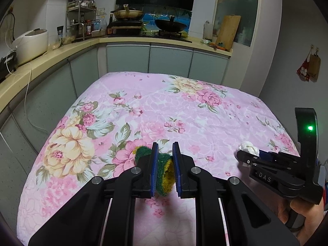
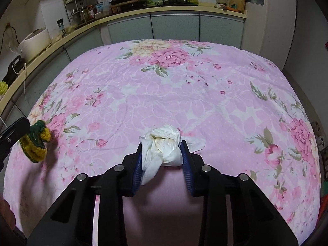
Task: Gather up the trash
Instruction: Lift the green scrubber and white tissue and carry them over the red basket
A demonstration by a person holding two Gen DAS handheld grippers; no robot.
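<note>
A green and yellow scouring sponge is squeezed between the blue pads of my left gripper, which is shut on it and holds it a little above the pink flowered cloth. The same sponge hangs at the left edge of the right wrist view. A crumpled white tissue wad sits between the blue pads of my right gripper, which presses on both its sides. From the left wrist view, that tissue shows at the tip of the right gripper.
A flowered pink cloth covers the whole table. Behind it runs a kitchen counter with a rice cooker, a spice rack, pans on a stove and a cutting board. A person's hand grips the right tool.
</note>
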